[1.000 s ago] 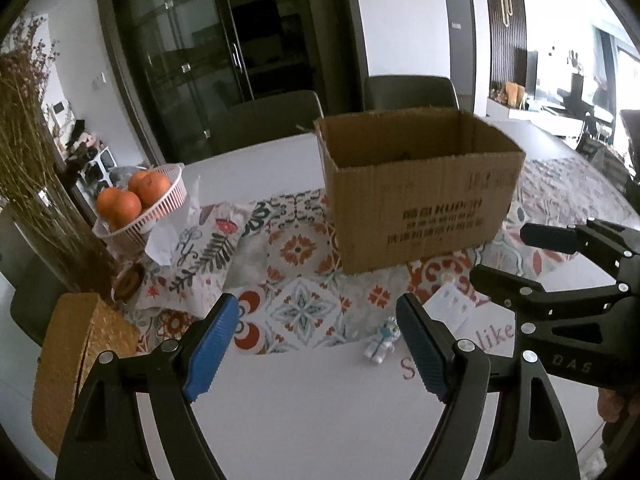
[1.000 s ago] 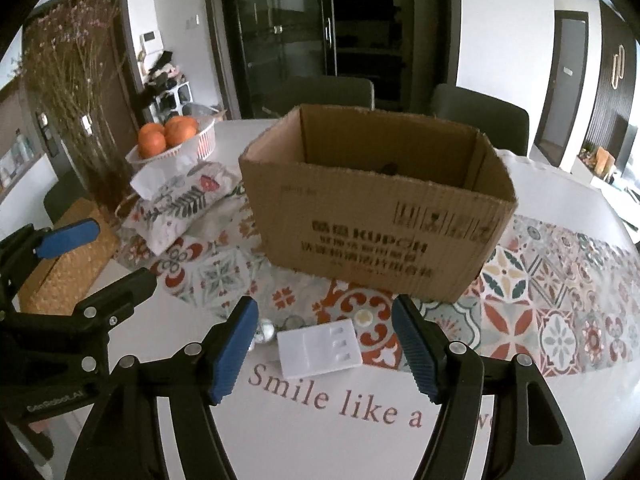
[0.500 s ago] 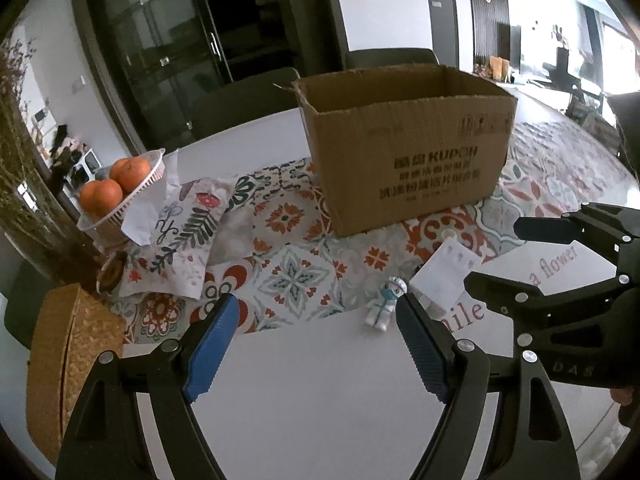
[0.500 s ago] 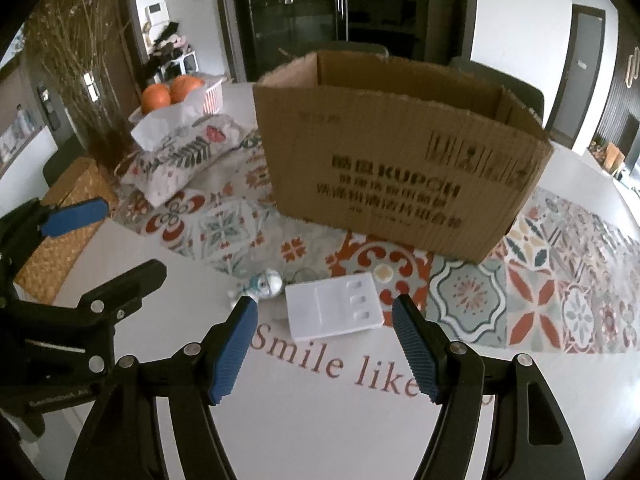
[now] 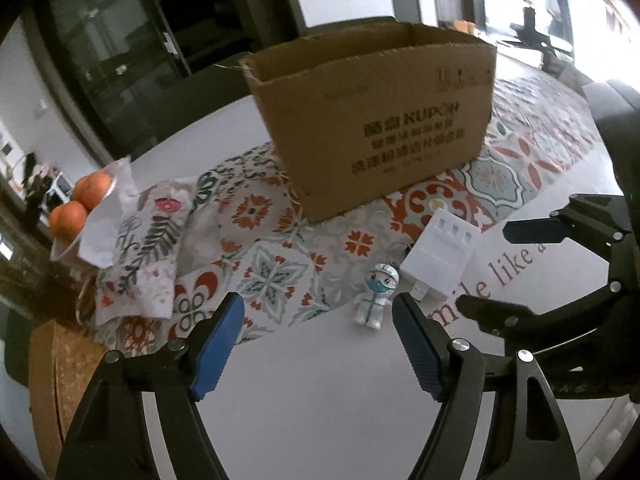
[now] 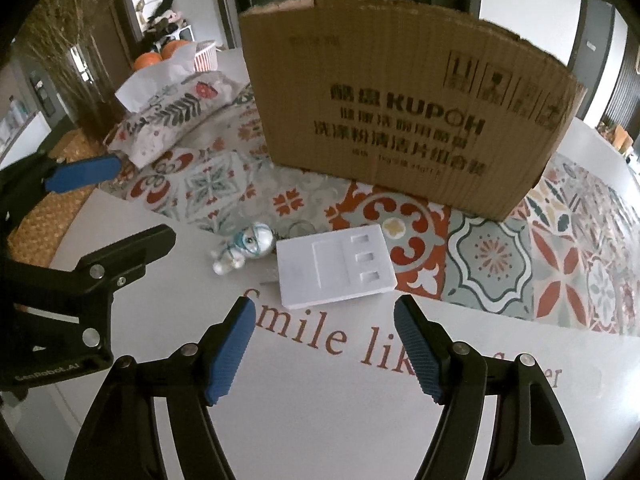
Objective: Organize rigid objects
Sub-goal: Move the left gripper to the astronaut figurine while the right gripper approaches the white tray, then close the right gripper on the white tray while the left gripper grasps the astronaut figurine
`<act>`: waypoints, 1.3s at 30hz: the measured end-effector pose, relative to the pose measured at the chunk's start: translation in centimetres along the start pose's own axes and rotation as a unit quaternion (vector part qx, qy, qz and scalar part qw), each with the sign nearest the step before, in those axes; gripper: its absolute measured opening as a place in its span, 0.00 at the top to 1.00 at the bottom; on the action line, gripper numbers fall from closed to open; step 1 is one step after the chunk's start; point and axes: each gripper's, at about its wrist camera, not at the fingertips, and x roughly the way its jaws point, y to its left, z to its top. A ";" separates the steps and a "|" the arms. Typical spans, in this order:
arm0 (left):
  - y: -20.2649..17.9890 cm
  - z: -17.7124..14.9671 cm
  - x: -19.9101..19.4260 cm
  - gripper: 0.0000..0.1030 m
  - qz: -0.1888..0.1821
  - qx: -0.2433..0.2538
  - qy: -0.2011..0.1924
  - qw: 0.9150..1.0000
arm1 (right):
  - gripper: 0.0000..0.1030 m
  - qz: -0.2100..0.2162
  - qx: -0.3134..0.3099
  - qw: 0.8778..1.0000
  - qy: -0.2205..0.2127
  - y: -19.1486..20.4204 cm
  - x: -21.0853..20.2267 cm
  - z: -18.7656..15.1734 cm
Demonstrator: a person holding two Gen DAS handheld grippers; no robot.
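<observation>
A white surface (image 6: 320, 420) printed with red lettering is carrying a patterned runner (image 6: 500, 256), on which an open cardboard box (image 6: 400, 120) is standing beyond both hand-held grippers. A floral tissue pouch (image 5: 140, 248) is lying ahead and to the left of the left hand-held gripper (image 5: 318, 344), beside a basket of oranges (image 5: 78, 204). The right hand-held gripper (image 6: 324, 344) is hovering with its blue pads spread wide, gripping nothing, with a flat white plastic tray (image 6: 334, 264) lying just ahead of its fingers. The left hand-held gripper is likewise gaping and empty. A small masked figurine (image 5: 376, 296) is lying just inside its right finger, close beside the tray.
</observation>
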 end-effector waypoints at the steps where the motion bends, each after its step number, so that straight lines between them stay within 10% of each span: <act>1: -0.1 0.1 0.2 0.26 -0.003 0.007 0.002 1.000 | 0.28 0.003 -0.001 1.000 0.004 0.0 0.3 0.0; 39: -1.7 1.8 7.2 0.39 -0.101 0.046 0.059 0.992 | 0.25 0.004 -0.058 0.998 0.006 -0.3 4.7 0.4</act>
